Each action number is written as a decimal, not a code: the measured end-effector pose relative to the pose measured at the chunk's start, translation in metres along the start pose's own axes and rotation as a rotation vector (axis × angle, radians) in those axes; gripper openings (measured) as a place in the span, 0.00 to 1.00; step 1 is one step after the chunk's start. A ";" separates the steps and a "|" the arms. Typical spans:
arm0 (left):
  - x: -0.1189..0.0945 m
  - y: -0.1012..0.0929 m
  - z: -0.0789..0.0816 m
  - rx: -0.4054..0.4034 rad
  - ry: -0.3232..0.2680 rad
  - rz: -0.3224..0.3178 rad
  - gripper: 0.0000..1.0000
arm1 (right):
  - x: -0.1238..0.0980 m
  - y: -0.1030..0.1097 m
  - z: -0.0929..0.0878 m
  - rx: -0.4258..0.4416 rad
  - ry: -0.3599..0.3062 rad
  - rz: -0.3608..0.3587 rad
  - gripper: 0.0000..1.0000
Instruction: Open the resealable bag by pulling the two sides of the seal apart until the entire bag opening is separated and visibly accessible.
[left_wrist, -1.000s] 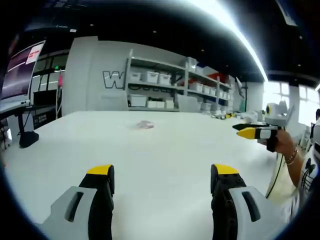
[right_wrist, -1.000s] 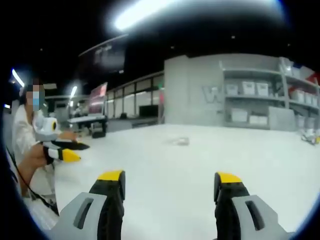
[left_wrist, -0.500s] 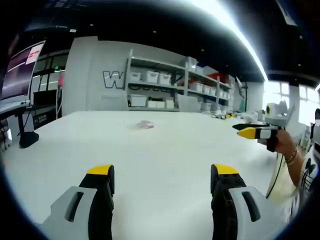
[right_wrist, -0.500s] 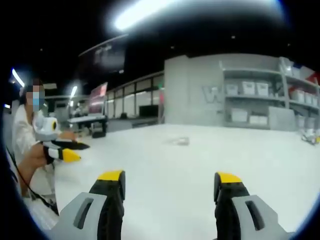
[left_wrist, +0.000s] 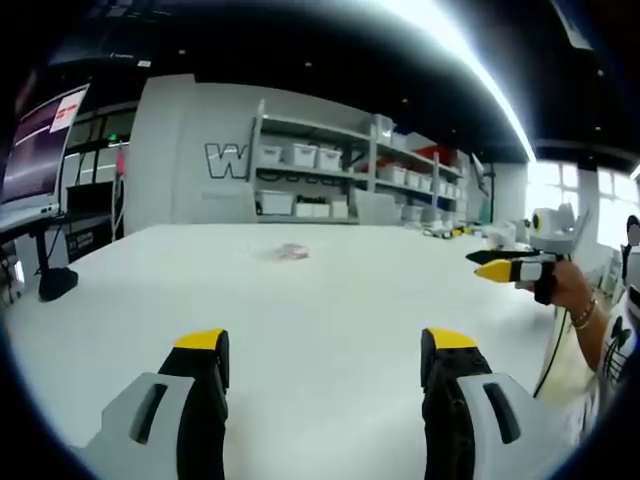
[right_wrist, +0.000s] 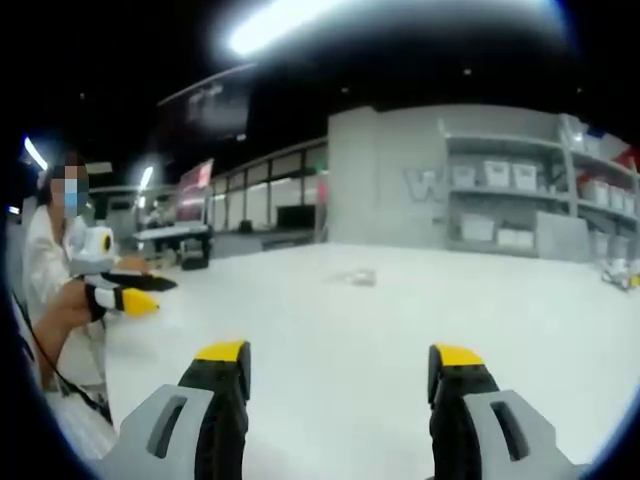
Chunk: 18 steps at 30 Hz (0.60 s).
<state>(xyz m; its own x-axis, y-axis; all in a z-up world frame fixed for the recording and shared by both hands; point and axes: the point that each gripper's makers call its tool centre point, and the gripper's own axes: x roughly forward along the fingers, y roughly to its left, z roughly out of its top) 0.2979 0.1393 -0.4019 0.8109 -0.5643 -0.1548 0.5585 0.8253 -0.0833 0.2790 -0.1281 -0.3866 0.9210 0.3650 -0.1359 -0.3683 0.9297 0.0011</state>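
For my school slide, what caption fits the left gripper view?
Open left gripper faces a small resealable bag far across the white table.

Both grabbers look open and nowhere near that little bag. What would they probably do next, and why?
Probably move both forward toward the bag. It lies far across the white table, untouched, and the left gripper and right gripper are open and empty.

This looks like a lab or workshop hall — a big grey room with a dark ceiling and a long strip light (left_wrist: 470, 60) overhead. Open metal shelving (left_wrist: 345, 180) along the back wall holds rows of white storage bins (left_wrist: 300, 154), next to a large letter "W" (left_wrist: 226, 160) on the wall. A wide white worktable (left_wrist: 330, 300) and a monitor on a stand (left_wrist: 35, 150) fit the same picture — glass-walled rooms (right_wrist: 265, 205) line one side.
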 end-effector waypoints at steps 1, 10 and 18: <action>0.001 0.000 0.000 0.000 0.002 -0.002 0.77 | 0.000 -0.001 0.000 -0.001 0.002 -0.002 0.72; 0.003 0.003 0.002 0.000 -0.003 -0.006 0.77 | 0.009 -0.004 0.001 -0.023 0.024 -0.006 0.72; 0.000 0.010 0.002 -0.008 -0.006 0.001 0.77 | 0.019 -0.004 0.000 -0.046 0.044 -0.004 0.70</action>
<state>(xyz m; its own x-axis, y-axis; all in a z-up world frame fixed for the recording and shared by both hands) 0.3039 0.1473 -0.4010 0.8124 -0.5637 -0.1493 0.5564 0.8259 -0.0908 0.2983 -0.1244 -0.3888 0.9166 0.3575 -0.1792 -0.3706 0.9277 -0.0450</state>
